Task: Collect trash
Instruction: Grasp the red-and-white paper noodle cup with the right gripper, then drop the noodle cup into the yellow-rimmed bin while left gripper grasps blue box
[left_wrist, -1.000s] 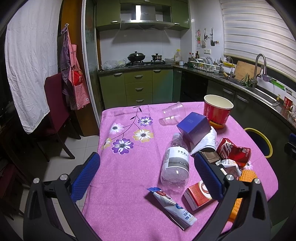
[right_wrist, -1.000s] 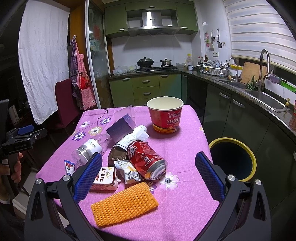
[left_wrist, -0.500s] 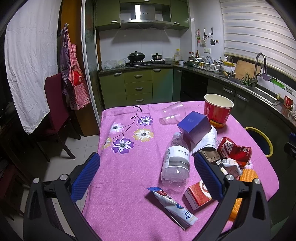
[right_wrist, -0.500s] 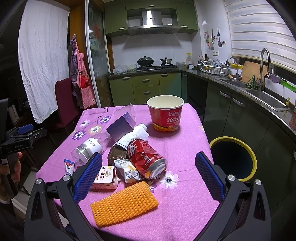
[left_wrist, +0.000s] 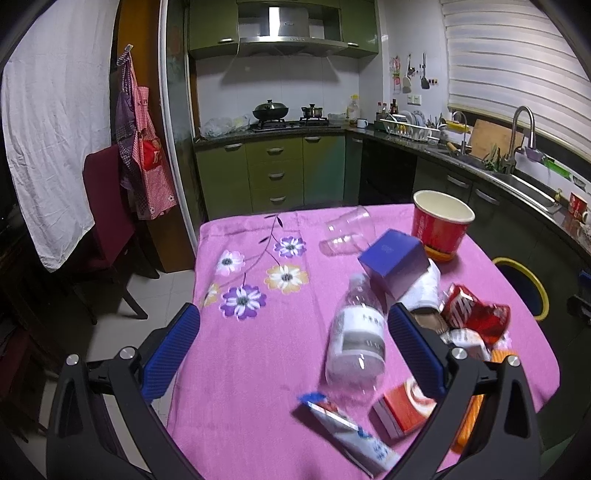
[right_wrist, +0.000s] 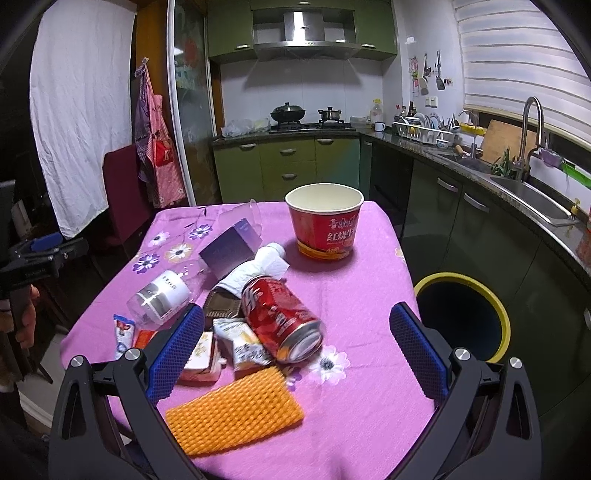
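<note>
Trash lies on a pink flowered tablecloth. A clear plastic bottle, a blue box, a red paper bowl, a clear cup, a red can, an orange foam net, a small red carton and a blue-white wrapper are there. My left gripper is open and empty above the table's near-left side. My right gripper is open and empty, straddling the can and snack packets. A yellow-rimmed bin stands on the floor right of the table.
Green kitchen cabinets and a stove stand behind the table. A counter with a sink runs along the right. A dark red chair and a hanging white sheet are on the left. The other gripper shows at the far left of the right wrist view.
My left gripper has moved slightly forward and lower toward the bottle. My right gripper has edged forward over the can. Nothing was taken hold of.
</note>
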